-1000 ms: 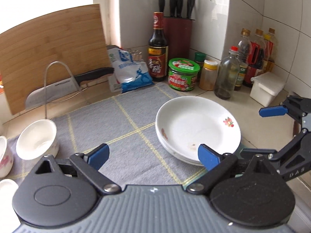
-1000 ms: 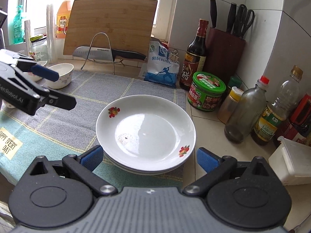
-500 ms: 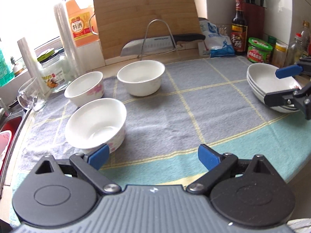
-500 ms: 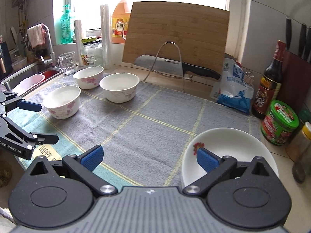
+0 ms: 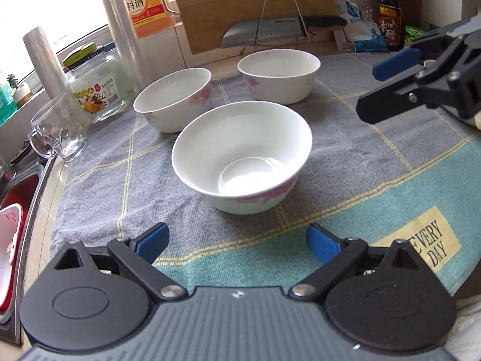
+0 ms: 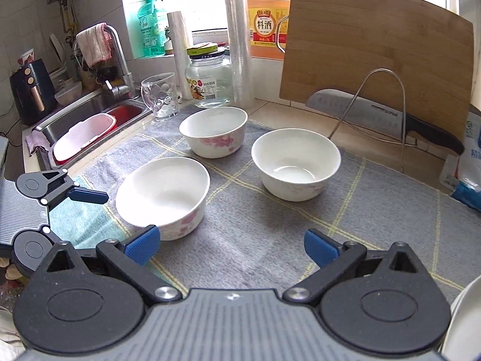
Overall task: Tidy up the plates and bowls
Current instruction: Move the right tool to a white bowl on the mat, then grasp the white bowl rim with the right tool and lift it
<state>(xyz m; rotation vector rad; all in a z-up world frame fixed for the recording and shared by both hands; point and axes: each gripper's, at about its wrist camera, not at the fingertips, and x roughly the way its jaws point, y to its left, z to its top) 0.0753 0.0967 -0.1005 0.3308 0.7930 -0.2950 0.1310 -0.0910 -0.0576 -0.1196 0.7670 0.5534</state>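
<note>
Left wrist view shows me my left hand-held gripper (image 5: pixel 236 242) with its blue fingers wide apart and nothing between them; it hangs above the teal border of the cloth (image 5: pixel 375 210) at the near edge of the tabletop. Just in front of the fingers stands the nearest bowl (image 5: pixel 242 158), white with pink flowers, upright and empty. Behind it, toward the far edge, I see the second bowl (image 5: pixel 173 99) on the left and the third bowl (image 5: pixel 279 75) on the right, each apart from the others. My right hand-held gripper (image 6: pixel 230 246) is also spread open and empty, over the grey part of the cloth. From its camera, a white plate (image 6: pixel 460 322) shows only as a rim at the lower right corner. The cutting board (image 6: pixel 375 48) leans at the far edge, with a cleaver (image 6: pixel 360 111) in a wire rack before it.
</note>
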